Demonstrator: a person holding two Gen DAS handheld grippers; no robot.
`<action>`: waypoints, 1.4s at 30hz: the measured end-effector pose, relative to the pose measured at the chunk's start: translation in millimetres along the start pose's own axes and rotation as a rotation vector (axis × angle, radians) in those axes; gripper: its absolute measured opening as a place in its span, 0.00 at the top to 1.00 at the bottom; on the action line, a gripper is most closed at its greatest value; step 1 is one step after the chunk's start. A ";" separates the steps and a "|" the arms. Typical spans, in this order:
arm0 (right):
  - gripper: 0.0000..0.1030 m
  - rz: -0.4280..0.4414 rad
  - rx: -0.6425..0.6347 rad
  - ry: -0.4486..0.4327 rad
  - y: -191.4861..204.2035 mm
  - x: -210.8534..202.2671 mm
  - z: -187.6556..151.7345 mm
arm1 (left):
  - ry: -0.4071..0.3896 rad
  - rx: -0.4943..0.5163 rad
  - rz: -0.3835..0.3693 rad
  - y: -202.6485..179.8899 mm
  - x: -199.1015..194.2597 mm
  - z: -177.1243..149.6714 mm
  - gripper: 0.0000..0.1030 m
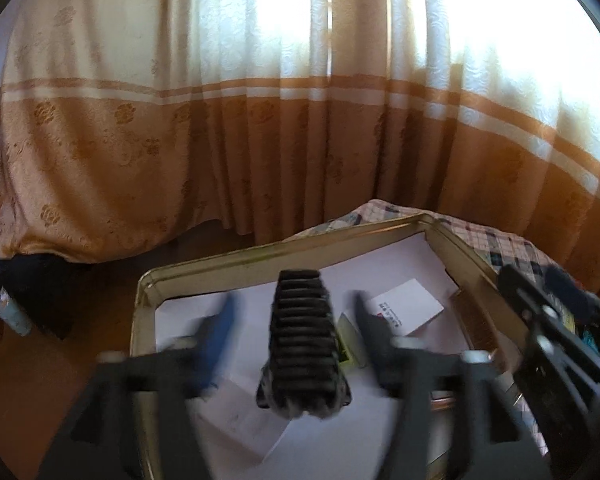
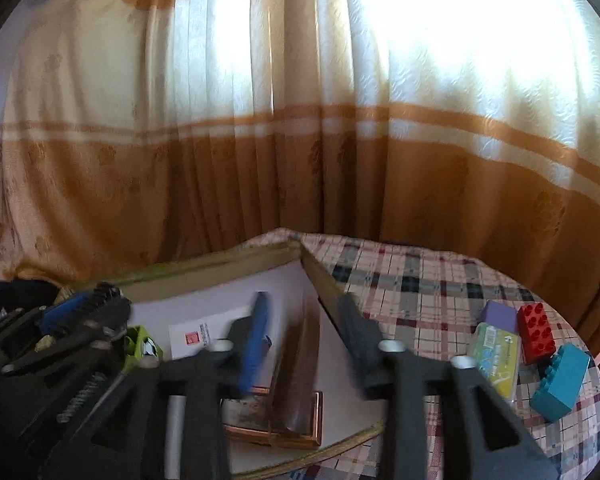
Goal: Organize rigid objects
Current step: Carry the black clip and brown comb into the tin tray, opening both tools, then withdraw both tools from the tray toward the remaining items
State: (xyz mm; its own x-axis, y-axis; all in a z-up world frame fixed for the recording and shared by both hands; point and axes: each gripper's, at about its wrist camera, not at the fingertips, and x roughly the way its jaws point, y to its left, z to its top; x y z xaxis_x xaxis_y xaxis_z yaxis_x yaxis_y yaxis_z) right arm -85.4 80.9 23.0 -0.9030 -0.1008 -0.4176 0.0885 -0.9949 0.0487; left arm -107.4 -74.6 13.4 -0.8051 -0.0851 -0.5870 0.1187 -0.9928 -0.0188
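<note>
A gold-rimmed tray (image 1: 260, 254) lined with white paper sits on a plaid-clothed table. My left gripper (image 1: 296, 316) hangs open over the tray; a black ribbed object (image 1: 302, 340) sits between its fingers, apart from both. A white card (image 1: 406, 306) and a green item (image 1: 346, 344) lie in the tray. My right gripper (image 2: 304, 326) is open over the tray's right rim (image 2: 320, 276), above a copper-framed box (image 2: 276, 420). Right of the tray lie a red brick (image 2: 536, 334), a teal brick (image 2: 562, 380), a purple block (image 2: 500, 316) and a green packet (image 2: 496, 356).
An orange and cream curtain (image 1: 260, 140) hangs close behind the table. The floor and a dark bundle (image 1: 32, 284) are at the left. The other gripper (image 2: 60, 340) shows at the left of the right wrist view.
</note>
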 end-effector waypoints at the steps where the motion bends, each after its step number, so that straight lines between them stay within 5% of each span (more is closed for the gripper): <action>1: 0.24 -0.030 0.010 -0.061 -3.7 -10.6 -0.7 | -0.019 -0.018 0.009 2.2 -3.6 -1.2 0.08; 2: 0.21 -0.056 0.012 -0.111 -6.2 -19.1 -1.8 | -0.052 -0.038 0.013 5.3 -9.4 -3.6 0.01; 5: 0.11 -0.148 -0.001 -0.243 -11.5 -44.2 -5.7 | -0.111 -0.066 0.006 8.7 -19.7 -7.2 0.01; 9: 0.05 -0.235 -0.020 -0.307 -17.7 -61.3 -16.1 | -0.148 -0.084 0.016 7.9 -25.9 -12.8 0.01; 18: 0.05 -0.288 -0.020 -0.303 -30.7 -65.3 -22.4 | -0.229 -0.044 0.022 -7.5 -41.0 -20.7 0.00; 42: 0.05 -0.336 0.035 -0.226 -57.9 -71.0 -32.3 | -0.244 0.068 0.062 -33.5 -42.9 -39.2 0.00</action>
State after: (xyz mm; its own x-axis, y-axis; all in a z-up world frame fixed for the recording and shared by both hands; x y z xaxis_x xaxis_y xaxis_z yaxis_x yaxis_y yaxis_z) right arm -12.8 145.5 20.5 -0.9494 0.2376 -0.2054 -0.2378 -0.9710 -0.0243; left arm -54.0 -34.3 7.5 -0.9147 -0.1560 -0.3729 0.1398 -0.9877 0.0701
